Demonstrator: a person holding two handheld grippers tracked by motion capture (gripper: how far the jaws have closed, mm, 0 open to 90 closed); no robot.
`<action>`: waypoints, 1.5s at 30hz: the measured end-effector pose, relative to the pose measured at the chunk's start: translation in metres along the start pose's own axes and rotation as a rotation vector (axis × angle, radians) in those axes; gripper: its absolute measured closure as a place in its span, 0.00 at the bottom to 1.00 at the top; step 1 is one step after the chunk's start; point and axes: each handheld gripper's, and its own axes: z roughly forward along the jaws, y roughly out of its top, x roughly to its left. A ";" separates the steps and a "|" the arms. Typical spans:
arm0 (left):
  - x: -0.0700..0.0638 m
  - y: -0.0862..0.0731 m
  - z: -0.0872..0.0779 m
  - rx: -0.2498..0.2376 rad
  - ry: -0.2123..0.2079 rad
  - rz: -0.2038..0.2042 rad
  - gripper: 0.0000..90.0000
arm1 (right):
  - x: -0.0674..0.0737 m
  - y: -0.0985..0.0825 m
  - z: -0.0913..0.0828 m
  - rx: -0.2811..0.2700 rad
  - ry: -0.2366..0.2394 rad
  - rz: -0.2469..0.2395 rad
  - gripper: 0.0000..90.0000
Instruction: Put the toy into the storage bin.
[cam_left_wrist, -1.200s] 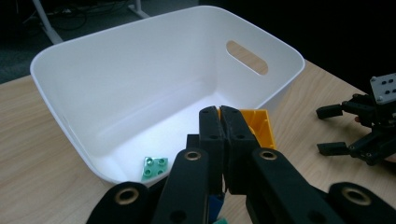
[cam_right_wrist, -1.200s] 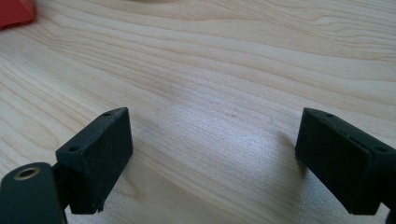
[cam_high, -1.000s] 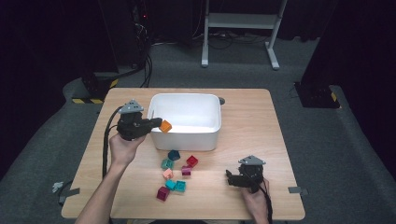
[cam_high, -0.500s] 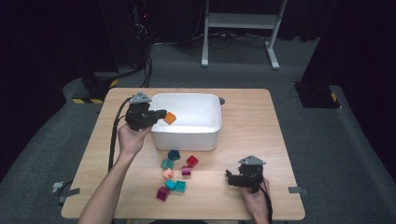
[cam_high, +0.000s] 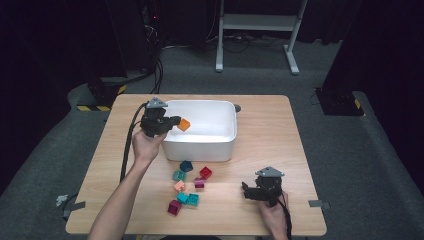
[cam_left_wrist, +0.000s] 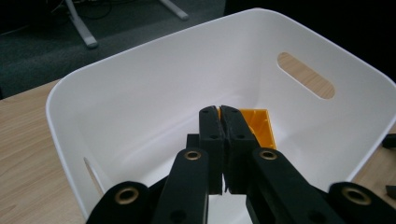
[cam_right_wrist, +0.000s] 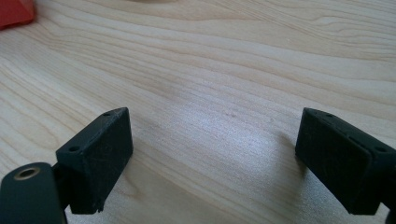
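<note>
Our left gripper (cam_high: 175, 123) has its jaws clamped on a small orange plastic building block (cam_high: 184, 125), held above the inside of the white rectangular plastic tub (cam_high: 227, 145) near its left wall; in the left gripper view the block (cam_left_wrist: 259, 126) juts out past the closed black jaws. Our right gripper (cam_high: 246, 190) rests low on the light wooden table (cam_high: 300, 150) at the front right, jaws spread wide with nothing between them. Loose plastic blocks (cam_high: 190, 180) in teal, red, magenta and pink lie scattered on the table in front of the tub.
</note>
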 end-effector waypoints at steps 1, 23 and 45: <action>0.000 0.000 0.001 0.001 0.002 -0.002 0.97 | 0.000 0.000 0.000 0.000 0.000 0.000 0.12; 0.007 -0.003 0.025 0.030 0.030 -0.016 0.97 | 0.000 0.000 0.000 0.000 0.000 0.000 0.12; -0.001 -0.003 0.016 -0.003 0.058 -0.014 0.53 | 0.000 0.000 0.000 0.000 0.000 -0.001 0.12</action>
